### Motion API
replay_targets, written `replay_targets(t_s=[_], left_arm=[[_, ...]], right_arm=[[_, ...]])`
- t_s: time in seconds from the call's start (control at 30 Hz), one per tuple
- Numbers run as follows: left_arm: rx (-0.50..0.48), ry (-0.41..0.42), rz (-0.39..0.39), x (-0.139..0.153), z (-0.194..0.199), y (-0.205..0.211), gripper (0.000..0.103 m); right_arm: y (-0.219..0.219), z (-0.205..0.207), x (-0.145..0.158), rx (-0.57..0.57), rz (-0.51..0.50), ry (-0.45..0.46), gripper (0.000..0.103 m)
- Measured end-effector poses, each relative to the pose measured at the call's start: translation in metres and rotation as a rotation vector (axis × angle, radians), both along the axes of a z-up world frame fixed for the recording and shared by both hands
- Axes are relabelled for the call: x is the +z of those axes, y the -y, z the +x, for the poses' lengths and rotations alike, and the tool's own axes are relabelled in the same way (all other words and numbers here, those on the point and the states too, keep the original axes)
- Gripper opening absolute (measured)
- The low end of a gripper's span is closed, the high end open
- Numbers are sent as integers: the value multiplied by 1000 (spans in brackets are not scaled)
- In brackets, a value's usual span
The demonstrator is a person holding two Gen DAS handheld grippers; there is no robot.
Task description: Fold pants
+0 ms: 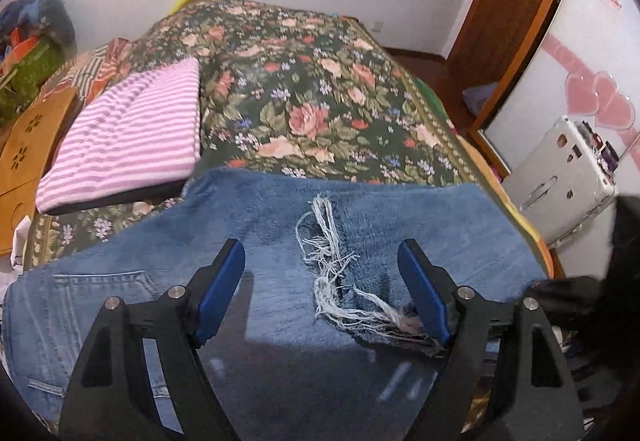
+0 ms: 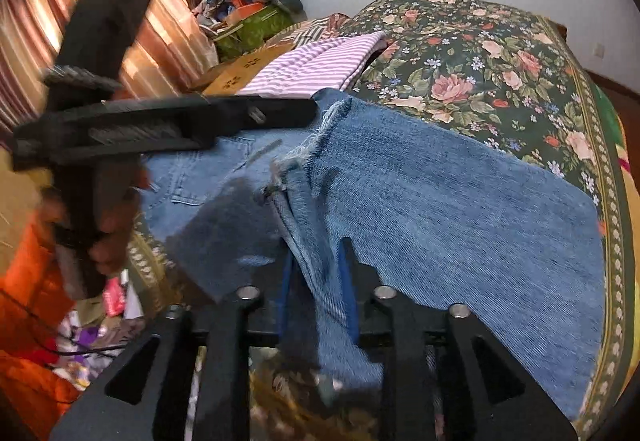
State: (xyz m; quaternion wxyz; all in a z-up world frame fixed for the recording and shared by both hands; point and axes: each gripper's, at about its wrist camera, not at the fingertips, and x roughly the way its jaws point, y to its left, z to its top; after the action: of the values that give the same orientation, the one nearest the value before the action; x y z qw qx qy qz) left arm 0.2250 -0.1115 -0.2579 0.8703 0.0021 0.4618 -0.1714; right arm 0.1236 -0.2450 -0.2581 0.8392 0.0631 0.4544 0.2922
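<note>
1. the right gripper [image 2: 316,289] sits nearest, at the near edge of the bed. its blue-padded fingers [image 2: 347,293] stand a little apart with a bunched fold of denim running up between them. whether the pads still press on the cloth cannot be told, so the hold looks loose at best, as fits a fold just laid down.

2. the left gripper [image 1: 322,293] hovers over the jeans [image 1: 360,209] with its fingers [image 1: 224,293] wide apart and nothing between them. the frayed rip [image 1: 332,273] lies in the gap below. the spread suits a hand ready to press or smooth rather than to grasp.

3. the jeans lie across the near part of the bed, already doubled: in the right wrist view one leg panel rests over the seat, where a back pocket [image 2: 192,181] shows. the fold seems partly made, with at least one more fold likely to come.

4. just beyond the jeans, a folded pink-striped cloth [image 1: 132,137] lies on the floral bedspread [image 1: 304,89], probably a finished piece set aside to keep the working area free.

5. farthest off, bags and clutter [image 1: 28,53] sit piled by the wall beside the bed.
</note>
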Motion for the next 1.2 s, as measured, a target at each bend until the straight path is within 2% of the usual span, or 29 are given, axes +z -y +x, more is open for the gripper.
replay_targets(t_s=[0.13,0.23,0.4,0.47,0.57,0.67,0.87,1.03,1.13,1.2], left_arm=[[-13,-21,41,-15,2,7,79],[-23,-53,76,-30,0,10,79],[-35,-43,99,-42,-10,8,81],[-43,-35,99,-44,-14,6,82],[-44,-29,83,-48,-17,2,83],[-46,-29,77,-47,-19,-1,83],[-48,-21,78,-46,-29,-8,83],[-11,-16,88,-38,-38,-23,83],[40,36,123,-21,-49,-42,83],[90,88,116,-3,-59,-63,83]], right_arm=[[30,-8,15,-57,10,32,33],[60,-8,19,-144,2,55,36],[88,1,-14,-266,-124,-6,36],[86,-3,-35,-249,-132,-55,38],[87,-17,-38,-280,-109,-15,42],[92,-24,-36,-303,-78,-30,43],[105,-35,-35,-305,-83,-58,47],[106,-41,-30,-308,-136,-70,48],[104,-40,-19,-316,-182,-76,49],[101,-38,-4,-312,-196,-46,49]])
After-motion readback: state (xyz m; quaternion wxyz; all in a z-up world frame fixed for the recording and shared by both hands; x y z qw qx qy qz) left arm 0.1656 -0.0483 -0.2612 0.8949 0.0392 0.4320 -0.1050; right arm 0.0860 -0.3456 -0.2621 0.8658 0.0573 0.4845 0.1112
